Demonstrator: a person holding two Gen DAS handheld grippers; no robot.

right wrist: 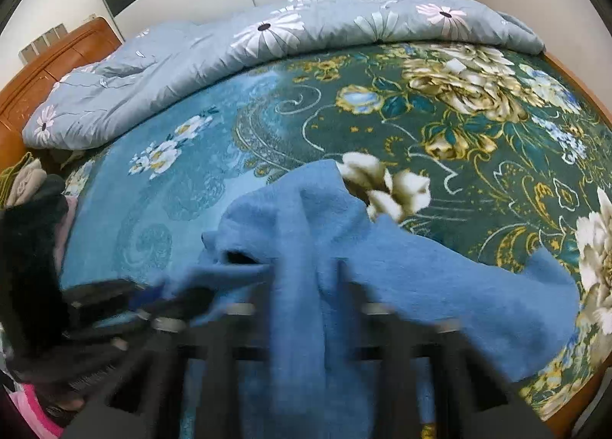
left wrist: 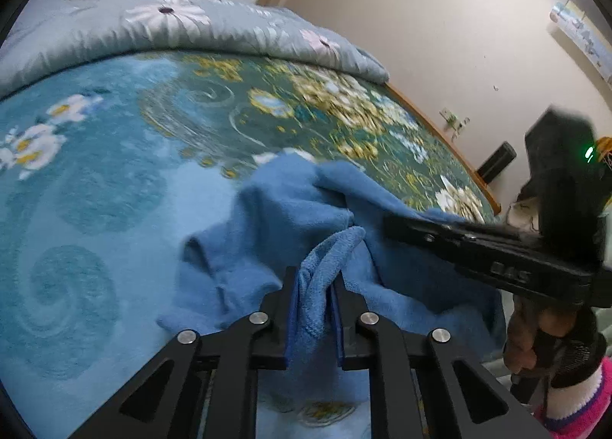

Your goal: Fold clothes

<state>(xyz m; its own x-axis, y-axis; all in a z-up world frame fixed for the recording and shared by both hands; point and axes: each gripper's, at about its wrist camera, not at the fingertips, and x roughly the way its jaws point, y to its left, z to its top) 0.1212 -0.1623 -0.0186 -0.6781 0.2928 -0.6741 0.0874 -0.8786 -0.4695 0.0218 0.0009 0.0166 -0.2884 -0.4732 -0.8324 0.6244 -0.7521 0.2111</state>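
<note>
A blue fleece garment (left wrist: 290, 209) lies crumpled on the floral bedspread (left wrist: 95, 190). My left gripper (left wrist: 314, 282) is shut on a bunched fold of the blue garment, which rises between its fingers. My right gripper (right wrist: 306, 278) is blurred and is shut on another fold of the same garment (right wrist: 440, 286). In the left wrist view the right gripper (left wrist: 394, 226) reaches in from the right, its tips pressed into the cloth. In the right wrist view the left gripper (right wrist: 183, 293) shows blurred at the lower left.
A grey-blue quilt with daisies (right wrist: 267, 41) is heaped along the far side of the bed. A wooden headboard (right wrist: 46, 68) stands at the left. A pile of clothes (right wrist: 26, 179) sits at the bed's left edge. A wall (left wrist: 440, 37) runs past the bed's wooden edge.
</note>
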